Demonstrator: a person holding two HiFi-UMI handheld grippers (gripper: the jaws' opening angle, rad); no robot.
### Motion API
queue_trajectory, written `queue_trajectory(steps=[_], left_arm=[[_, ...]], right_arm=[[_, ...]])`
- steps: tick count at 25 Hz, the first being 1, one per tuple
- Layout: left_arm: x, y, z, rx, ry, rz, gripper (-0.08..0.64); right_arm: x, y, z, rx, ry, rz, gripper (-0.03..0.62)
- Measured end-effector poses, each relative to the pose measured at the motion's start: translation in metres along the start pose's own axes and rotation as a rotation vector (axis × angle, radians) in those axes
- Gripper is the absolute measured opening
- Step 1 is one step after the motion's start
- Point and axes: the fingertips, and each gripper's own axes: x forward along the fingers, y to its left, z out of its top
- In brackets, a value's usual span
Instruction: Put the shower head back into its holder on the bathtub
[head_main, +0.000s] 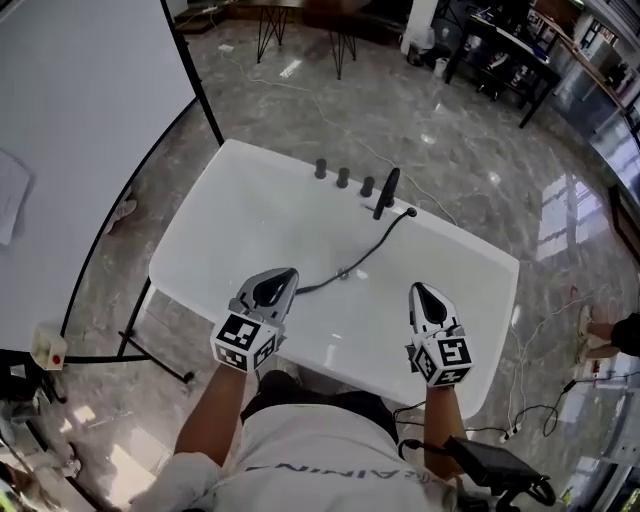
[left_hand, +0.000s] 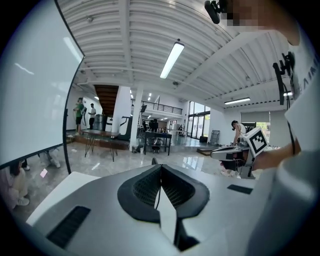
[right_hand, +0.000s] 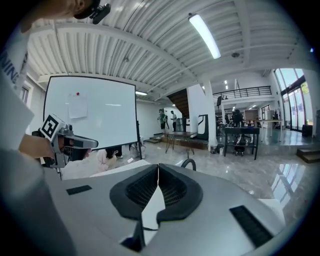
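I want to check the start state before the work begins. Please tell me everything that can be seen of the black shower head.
The shower head is a slim black wand, matte-looking, set aslant on the far rim of the white bathtub, just right of three black knobs. A thin dark hose runs from the rim beside it down into the tub. Whether it sits in a holder cannot be told. Neither the left gripper nor the right gripper touches it.

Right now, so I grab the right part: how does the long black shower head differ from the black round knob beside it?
The long black shower head is slim and leans; the black round knob is short and upright. The shower head is longer than the knob. Both are black and sit on the white bathtub's far rim.
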Motion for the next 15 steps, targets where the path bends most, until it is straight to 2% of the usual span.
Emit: queue_trajectory(steps=[7, 15], left_arm=[[0.028, 0.100, -0.094, -0.057, 0.087, 0.060, 0.018], [0.057, 0.200, -0.240, -0.145, 0.186, 0.124, 0.018]], right_arm=[[0.109, 0.042, -0.080, -0.116, 0.169, 0.128, 0.014], [0.241, 0.111, -0.223, -0.264, 0.388, 0.357, 0.015]])
